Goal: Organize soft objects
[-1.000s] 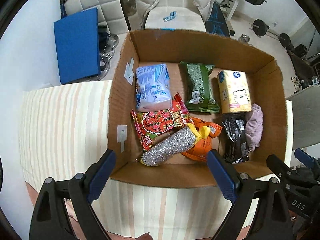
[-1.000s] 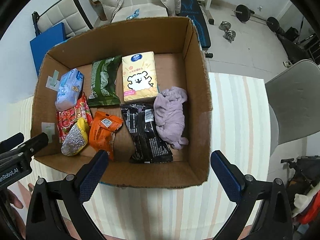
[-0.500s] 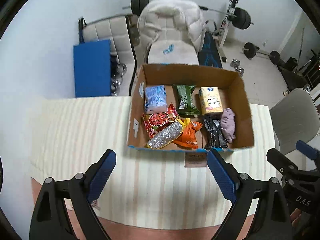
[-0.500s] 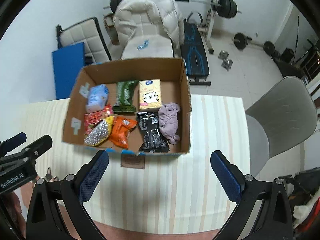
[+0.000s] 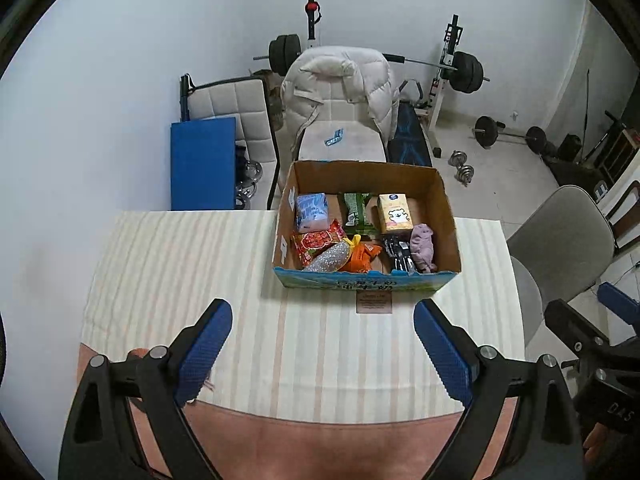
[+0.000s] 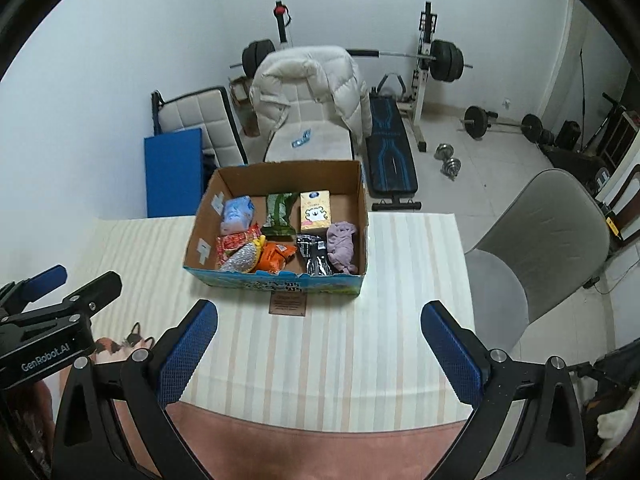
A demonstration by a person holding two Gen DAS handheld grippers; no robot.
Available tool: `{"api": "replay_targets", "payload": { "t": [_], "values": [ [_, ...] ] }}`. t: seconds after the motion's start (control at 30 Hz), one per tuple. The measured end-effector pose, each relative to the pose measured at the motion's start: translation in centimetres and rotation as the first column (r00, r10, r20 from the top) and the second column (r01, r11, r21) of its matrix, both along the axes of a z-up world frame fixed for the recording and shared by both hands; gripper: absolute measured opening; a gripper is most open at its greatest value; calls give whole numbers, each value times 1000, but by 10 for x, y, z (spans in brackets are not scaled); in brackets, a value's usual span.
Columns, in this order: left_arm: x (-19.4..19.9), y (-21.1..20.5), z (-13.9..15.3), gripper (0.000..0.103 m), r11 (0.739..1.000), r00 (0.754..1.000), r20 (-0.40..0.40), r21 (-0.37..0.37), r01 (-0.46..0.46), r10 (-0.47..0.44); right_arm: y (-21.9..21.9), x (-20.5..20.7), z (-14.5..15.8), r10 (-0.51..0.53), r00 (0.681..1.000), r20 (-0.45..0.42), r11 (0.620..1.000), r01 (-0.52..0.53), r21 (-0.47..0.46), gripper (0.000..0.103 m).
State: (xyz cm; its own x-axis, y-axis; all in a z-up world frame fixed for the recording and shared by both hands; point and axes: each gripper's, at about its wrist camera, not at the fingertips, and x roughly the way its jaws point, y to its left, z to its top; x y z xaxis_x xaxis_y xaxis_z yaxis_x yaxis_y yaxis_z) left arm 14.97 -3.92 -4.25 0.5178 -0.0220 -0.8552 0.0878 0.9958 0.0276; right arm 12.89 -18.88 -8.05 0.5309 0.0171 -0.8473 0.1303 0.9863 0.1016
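Observation:
An open cardboard box (image 5: 442, 194) (image 6: 356, 176) stands at the far side of the striped table. It holds several soft items: a blue tissue pack (image 5: 311, 212), a green packet (image 5: 356, 208), a yellow tissue pack (image 5: 394, 213), a purple cloth (image 5: 422, 246) (image 6: 341, 246), a red packet (image 5: 316, 240), a silver scrubber (image 5: 330, 258), an orange packet (image 5: 360, 258) and a black packet (image 5: 400, 256). My left gripper (image 5: 322, 344) and my right gripper (image 6: 318, 340) are both open and empty, high above the table's near half.
The striped tablecloth (image 5: 192, 272) covers the table. A small brown card (image 5: 374, 303) lies in front of the box. A grey chair (image 6: 540, 240) stands at the right. A padded chair with a white jacket (image 5: 340, 88), a blue board (image 5: 202, 164) and weight equipment lie beyond.
Both grippers have pulled back and up from just over the box, so the box now looks small and far. Both stayed open and empty.

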Motion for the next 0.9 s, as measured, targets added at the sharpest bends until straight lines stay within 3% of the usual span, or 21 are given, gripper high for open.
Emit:
{"api": "replay_targets", "payload": {
  "t": [0.47, 0.9],
  "values": [
    [-54, 7, 38, 93, 1000, 999, 41, -4, 0, 0, 12, -82, 57, 28, 997, 75, 1000, -27, -11, 103],
    [-57, 5, 54, 93, 1000, 993, 121, -3, -13, 14, 2, -83, 87, -6, 988, 157, 999, 14, -53, 103]
  ]
}}
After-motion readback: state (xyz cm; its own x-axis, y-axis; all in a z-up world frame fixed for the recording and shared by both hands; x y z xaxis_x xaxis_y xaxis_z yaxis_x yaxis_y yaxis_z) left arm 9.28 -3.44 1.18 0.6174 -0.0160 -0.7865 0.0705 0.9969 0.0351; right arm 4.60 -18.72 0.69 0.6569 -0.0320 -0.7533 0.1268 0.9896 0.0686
